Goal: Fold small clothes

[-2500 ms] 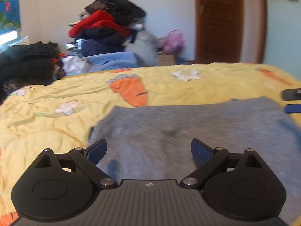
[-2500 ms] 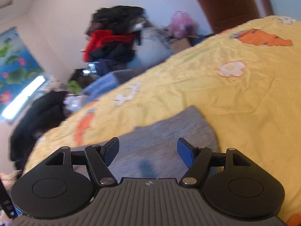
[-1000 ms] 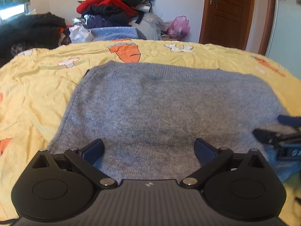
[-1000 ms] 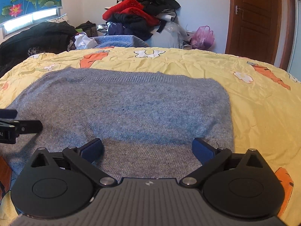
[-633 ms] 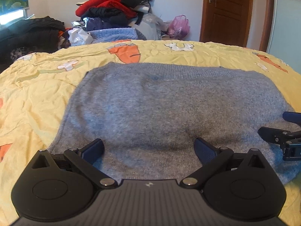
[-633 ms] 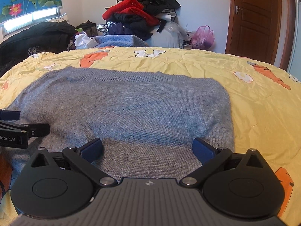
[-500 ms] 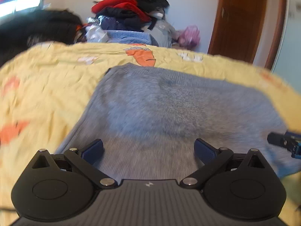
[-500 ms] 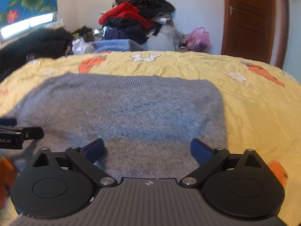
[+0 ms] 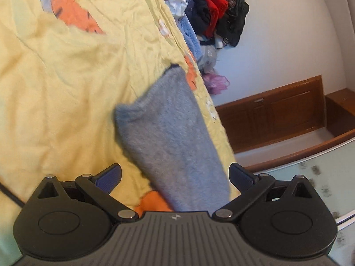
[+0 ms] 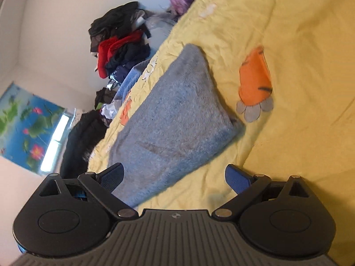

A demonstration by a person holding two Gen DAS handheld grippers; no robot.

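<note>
One grey knit garment (image 9: pixel 170 137) lies on the yellow carrot-print bedspread (image 9: pixel 55 84), its near end hidden behind both tool bodies. Left gripper (image 9: pixel 175 176) and right gripper (image 10: pixel 174 175) hover spread wide, holding nothing. Motion blur softens the knit's edges. Piled clothes (image 10: pixel 119 42) sit beyond the bed.

No legible text, numbers or brand names. Only a small pale emblem, not readable as letters, is moulded on the ribbed housing just behind the left gripper (image 9: pixel 175 178) and right gripper (image 10: pixel 174 176).
</note>
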